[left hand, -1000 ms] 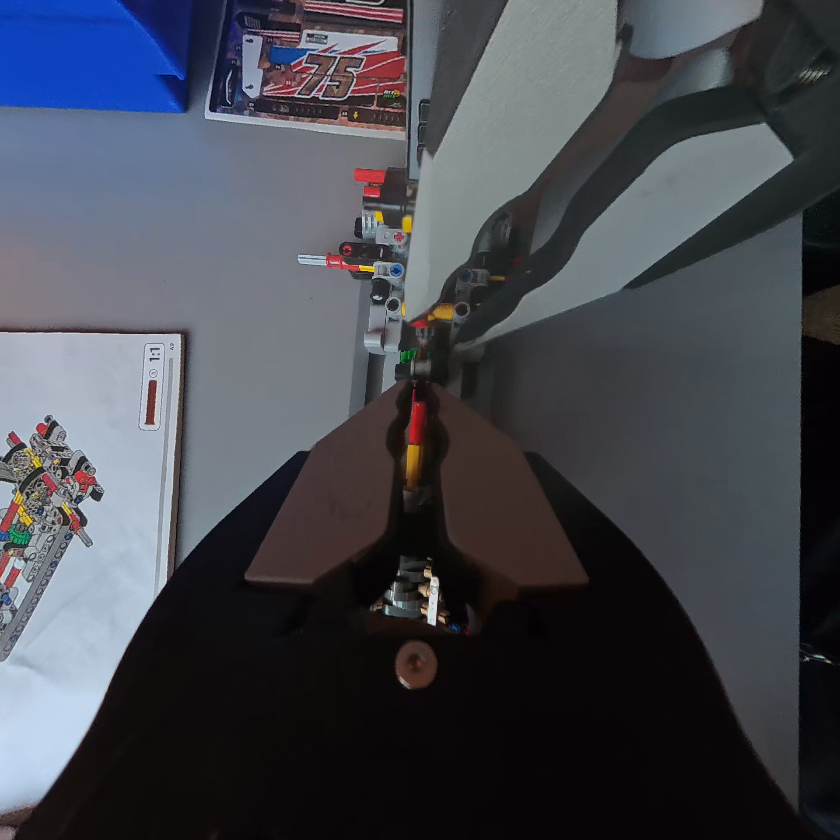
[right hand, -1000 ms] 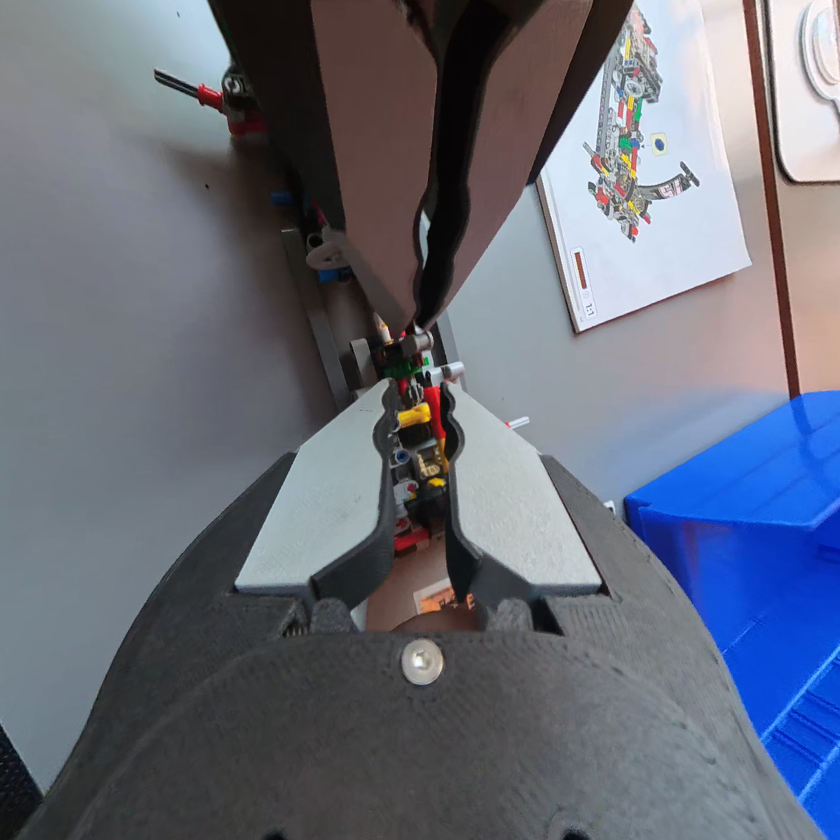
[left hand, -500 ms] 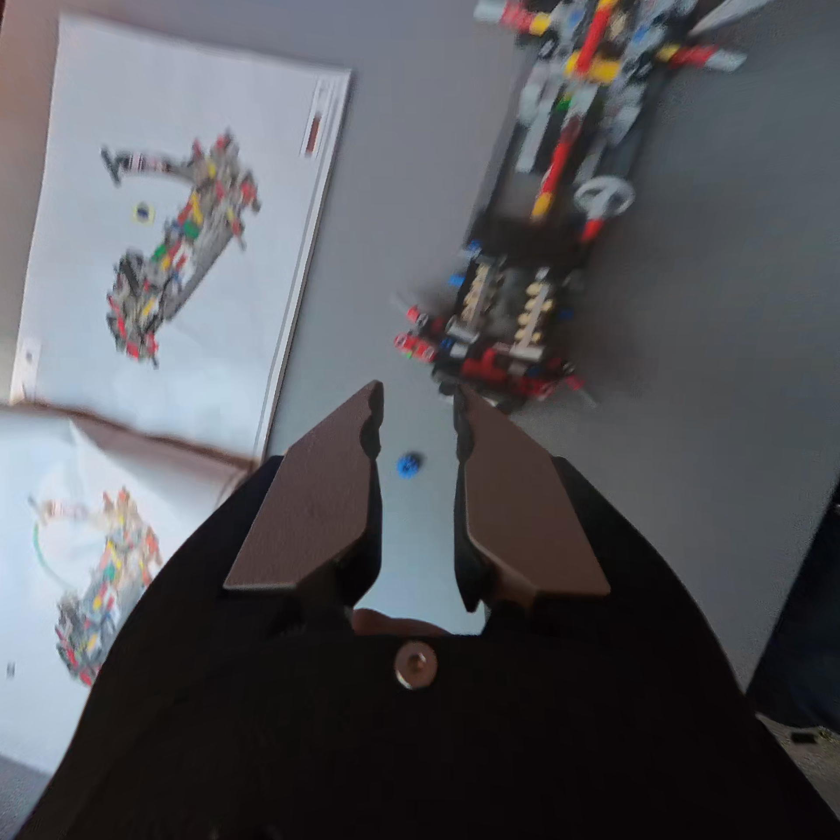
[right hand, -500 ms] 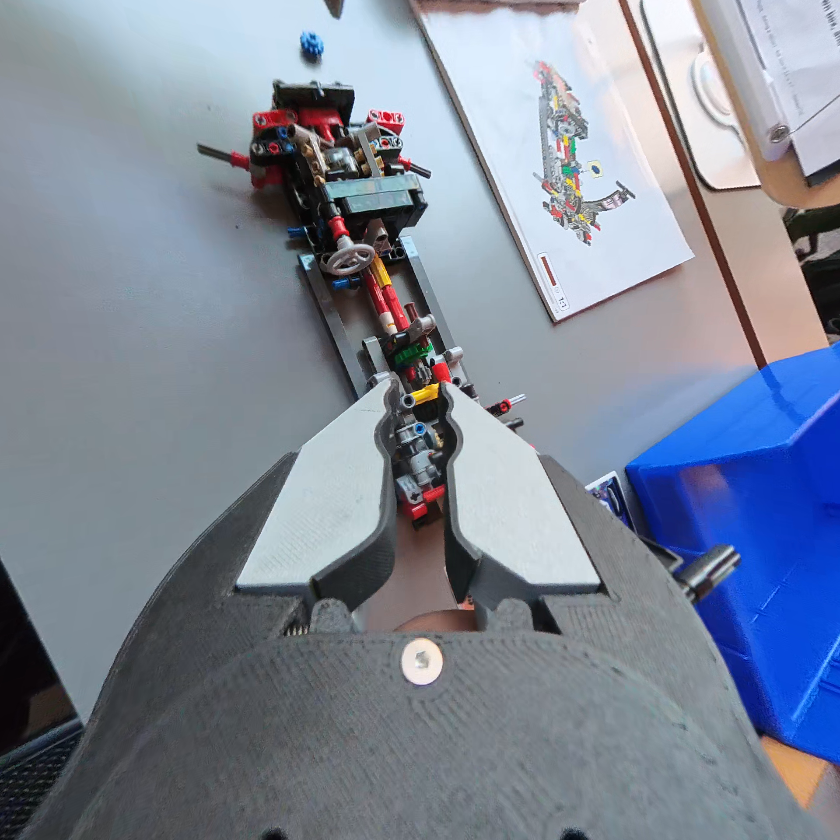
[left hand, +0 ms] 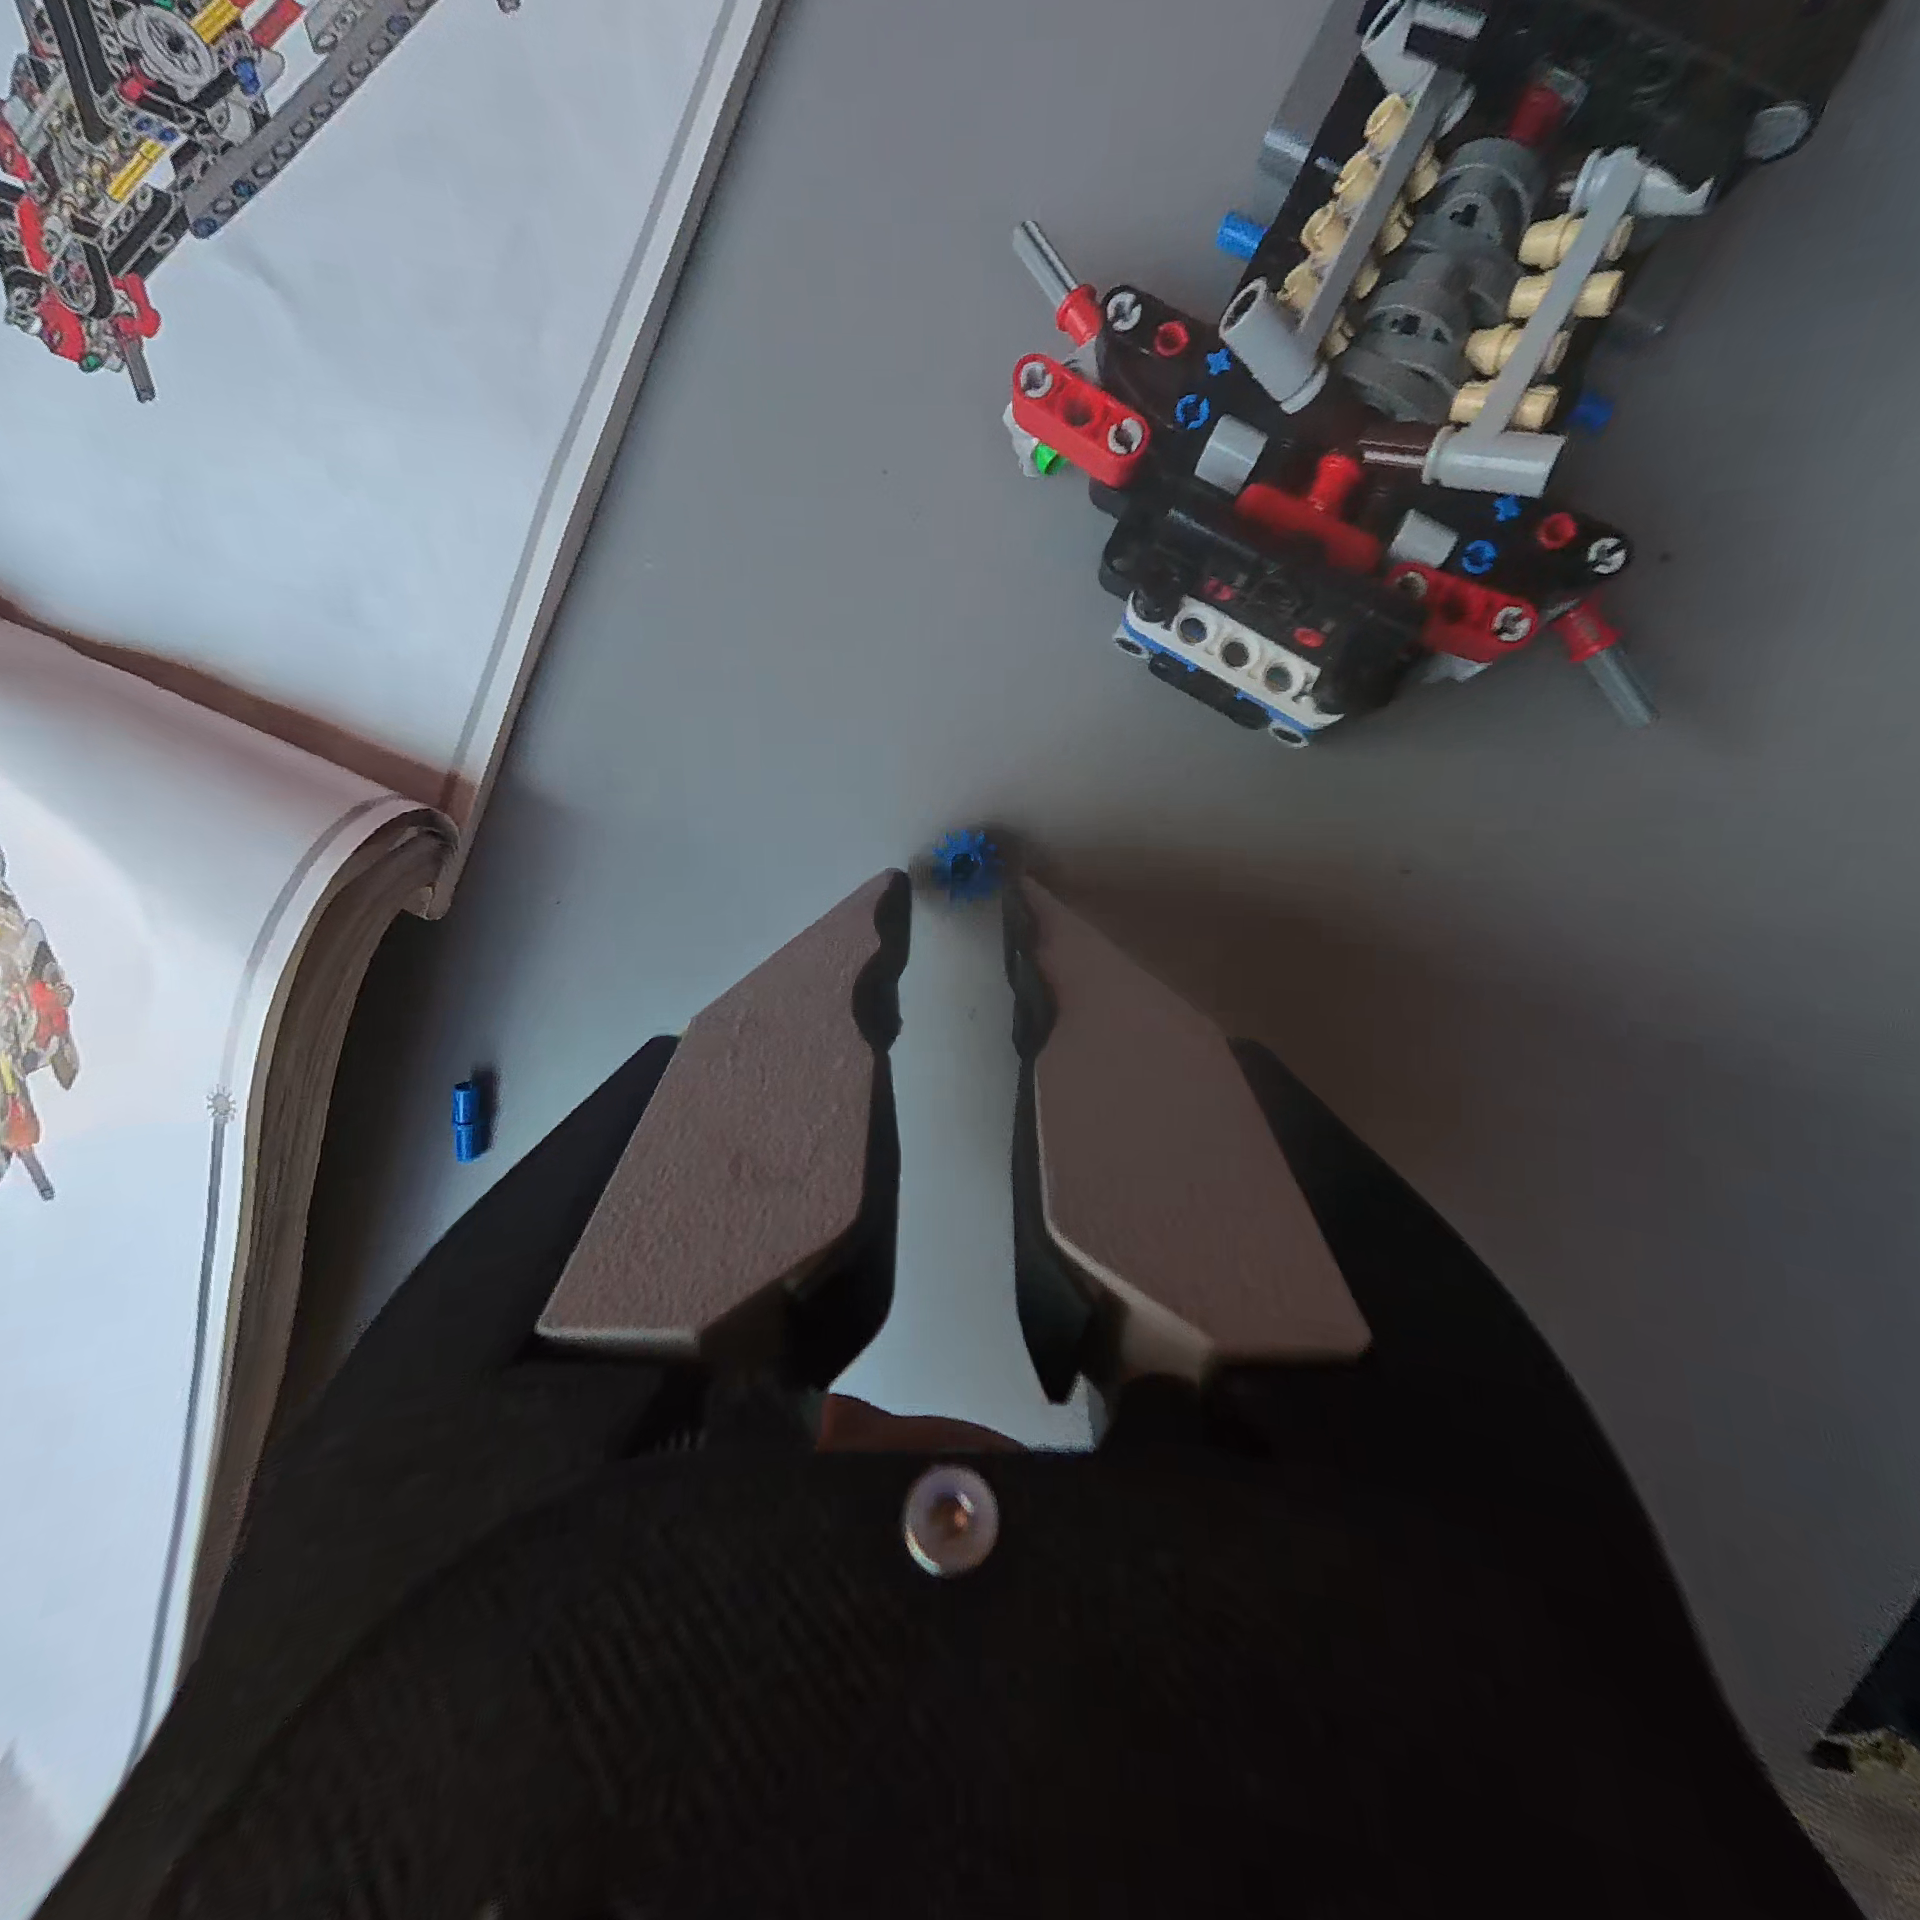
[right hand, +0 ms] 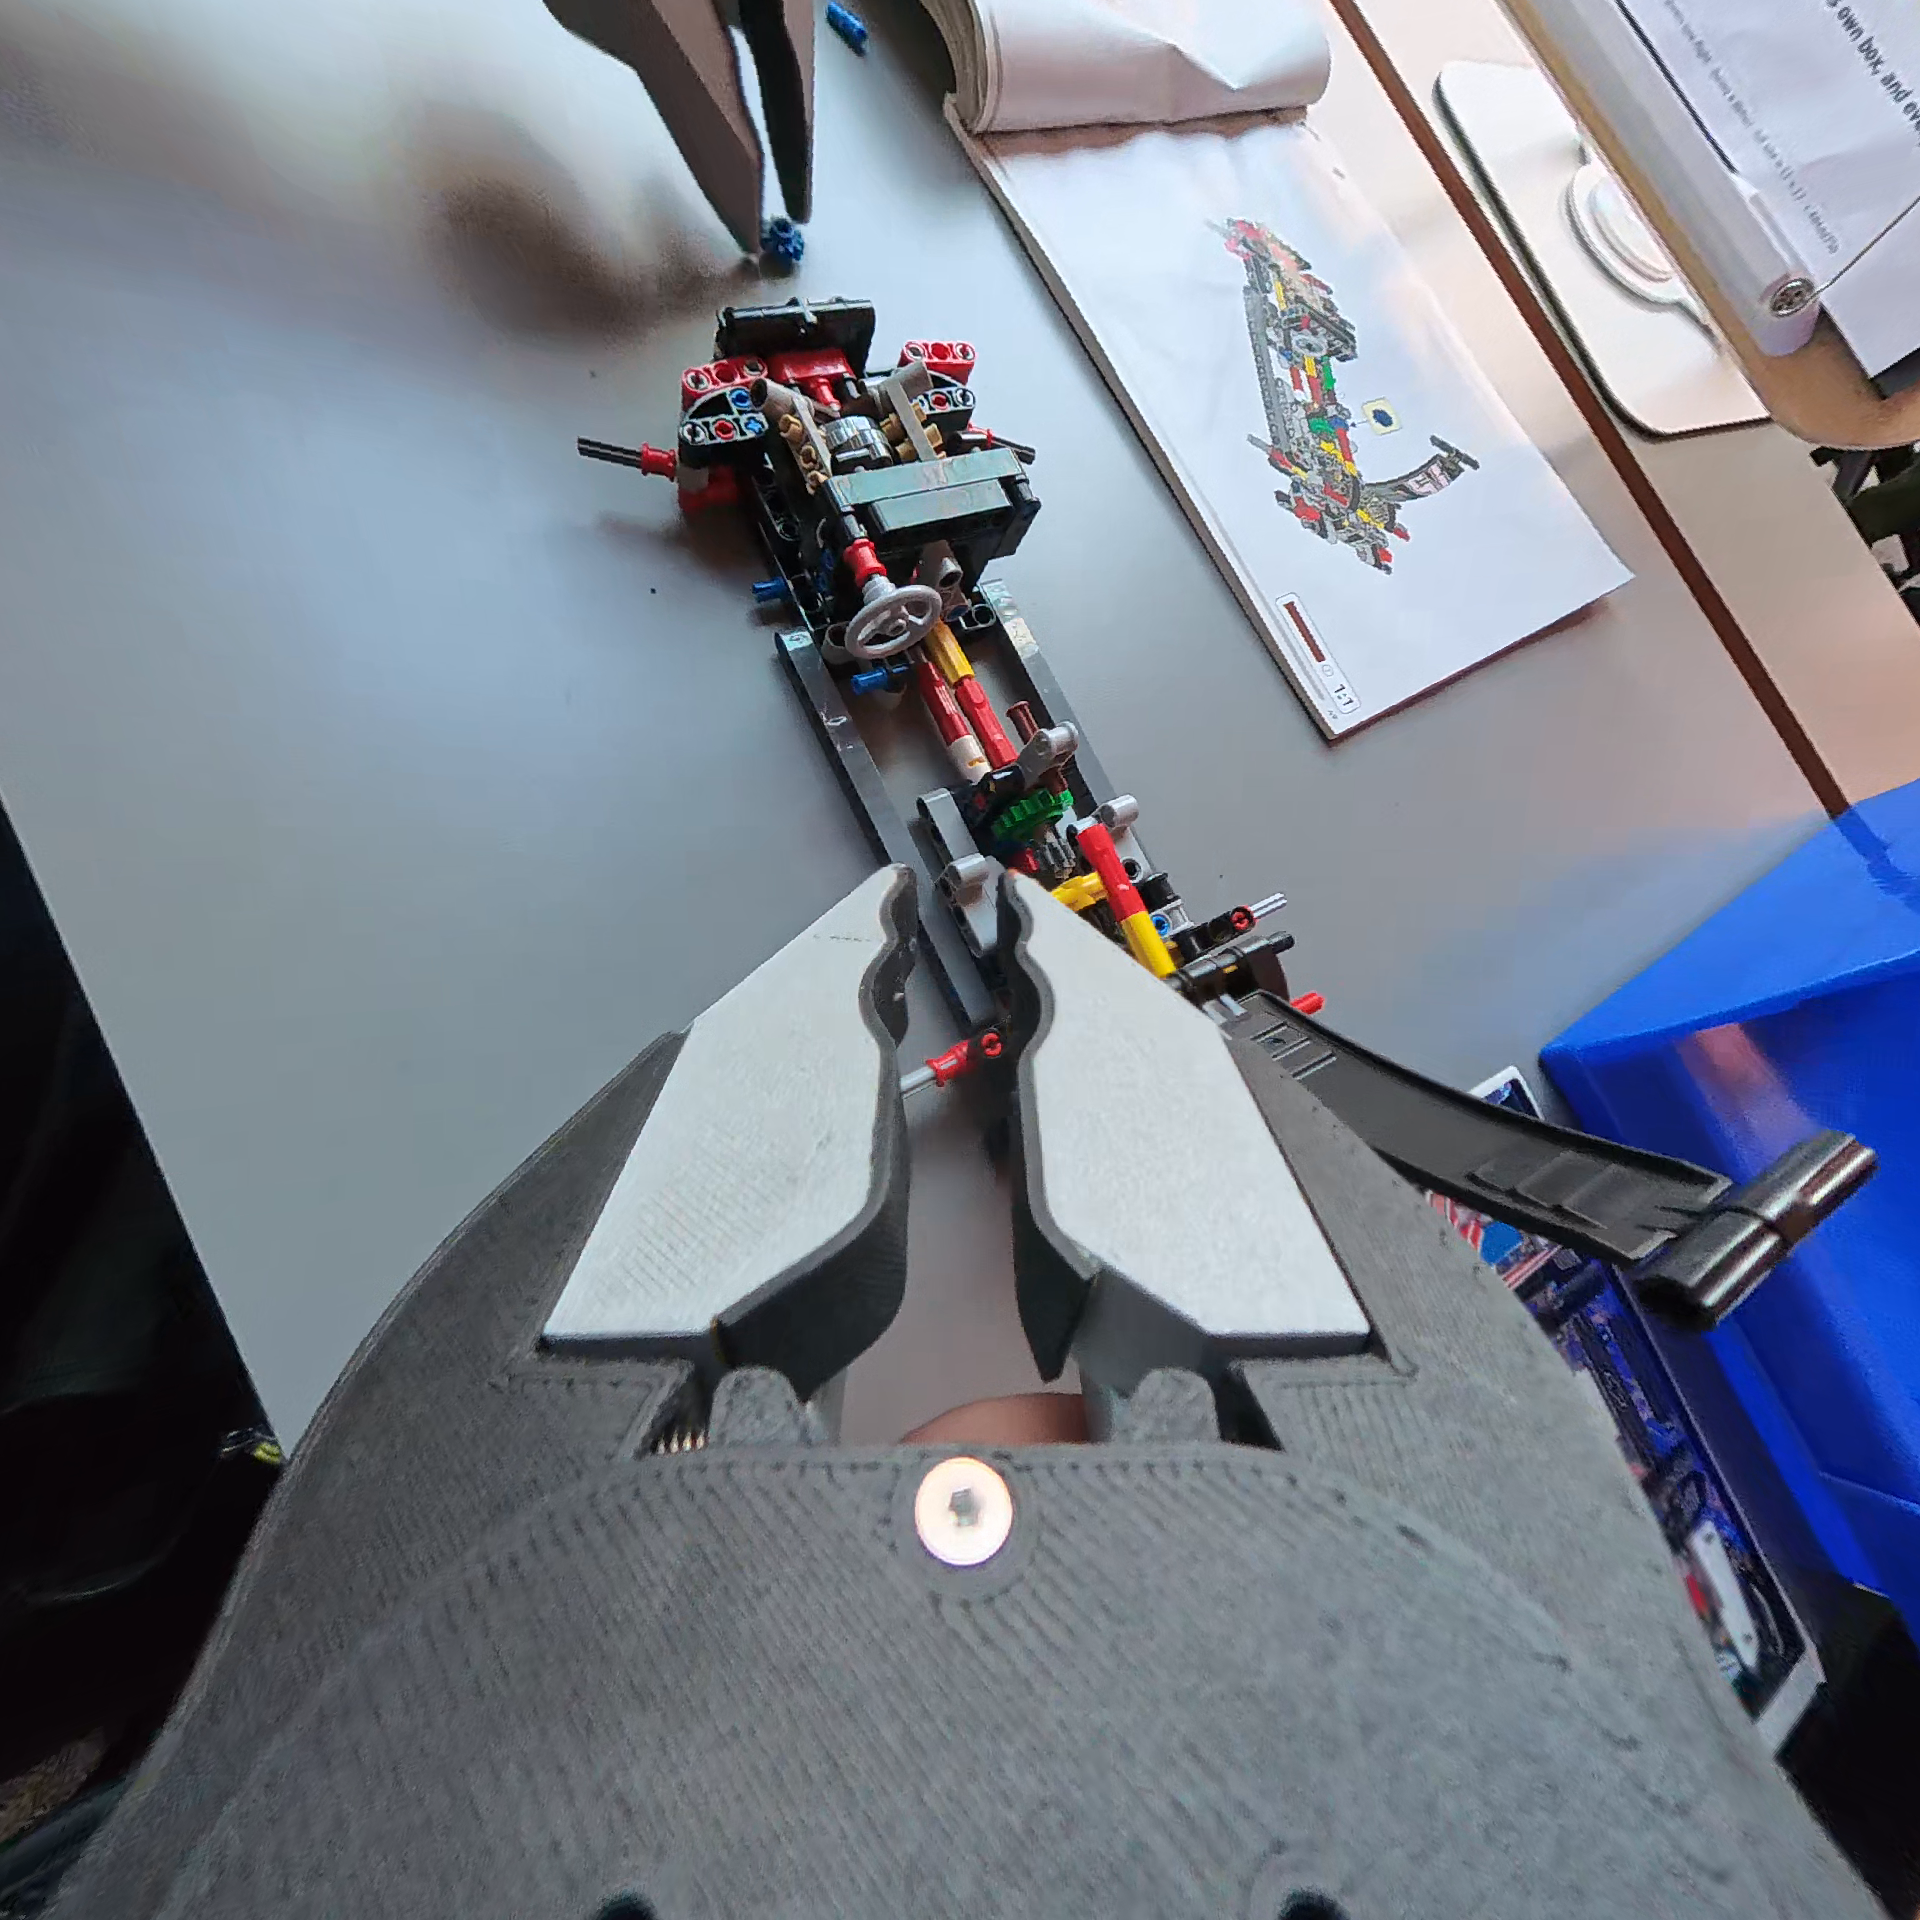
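I am tilting my left gripper (left hand: 958, 883) down toward the grey table (left hand: 790, 582), its brown fingers a little apart and gripping nothing, their tips flanking a small blue gear (left hand: 964, 862) lying there. My right gripper (right hand: 958, 894) is hovering over the near end of the brick-built car chassis (right hand: 914, 582), grey fingers narrowly parted with nothing clamped. An open instruction booklet (right hand: 1351, 416) is lying beside the chassis.

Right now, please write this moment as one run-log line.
left tongs: open, at blue gear on table | right tongs: open, over brick chassis
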Available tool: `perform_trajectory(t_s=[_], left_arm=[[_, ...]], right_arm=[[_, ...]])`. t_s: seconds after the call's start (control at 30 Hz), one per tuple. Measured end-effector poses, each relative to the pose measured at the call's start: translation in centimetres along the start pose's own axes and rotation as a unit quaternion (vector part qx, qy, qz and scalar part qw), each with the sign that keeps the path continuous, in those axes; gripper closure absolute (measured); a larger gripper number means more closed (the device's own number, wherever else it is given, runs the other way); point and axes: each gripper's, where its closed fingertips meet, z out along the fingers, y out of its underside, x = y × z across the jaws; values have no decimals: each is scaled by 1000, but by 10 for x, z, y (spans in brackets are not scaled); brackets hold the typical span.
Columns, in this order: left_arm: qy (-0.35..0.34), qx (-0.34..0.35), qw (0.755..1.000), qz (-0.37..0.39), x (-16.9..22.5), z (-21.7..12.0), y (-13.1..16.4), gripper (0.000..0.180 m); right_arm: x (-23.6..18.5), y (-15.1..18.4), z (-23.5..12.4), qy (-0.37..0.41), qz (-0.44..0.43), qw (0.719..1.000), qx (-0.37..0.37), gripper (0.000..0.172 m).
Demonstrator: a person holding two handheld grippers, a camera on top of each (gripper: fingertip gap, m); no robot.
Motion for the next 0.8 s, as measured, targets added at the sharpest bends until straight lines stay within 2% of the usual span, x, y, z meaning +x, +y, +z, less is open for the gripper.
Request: perform_trajectory(t_s=[0.2, 0.3, 0.4, 0.47, 0.5, 0.57, 0.6, 0.7, 0.73, 0.8], left_arm=[[17, 30, 999, -11, 4, 2, -3, 169], [-5, 57, 998, -1, -1, 1, -6, 170], [3, 136, 991, -9, 2, -11, -25, 170], [45, 240, 969, -20, 14, -32, -52, 170], [81, 301, 950, -26, 24, -47, -67, 171], [154, 418, 895, -17, 48, -84, -91, 171], [178, 482, 858, 2, 59, -105, -99, 170], [254, 644, 720, 46, 91, -169, -105, 170], [274, 666, 693, 36, 94, -178, -105, 171], [298, 681, 668, 23, 99, -184, -105, 171]], right_arm=[[-7, 2, 2, -9, 13, 1000, 12, 160], [-12, 0, 4, -18, 28, 999, 31, 161], [-18, -9, 7, -28, 50, 996, 65, 161], [-22, -21, 9, -37, 63, 993, 93, 160], [-25, -28, 11, -43, 67, 991, 106, 159], [-30, -44, 13, -56, 77, 987, 131, 158], [-33, -52, 14, -67, 84, 984, 141, 159], [-47, -79, 11, -115, 91, 976, 163, 156], [-50, -88, 9, -124, 86, 973, 172, 156], [-56, -106, 3, -140, 78, 970, 185, 156]])
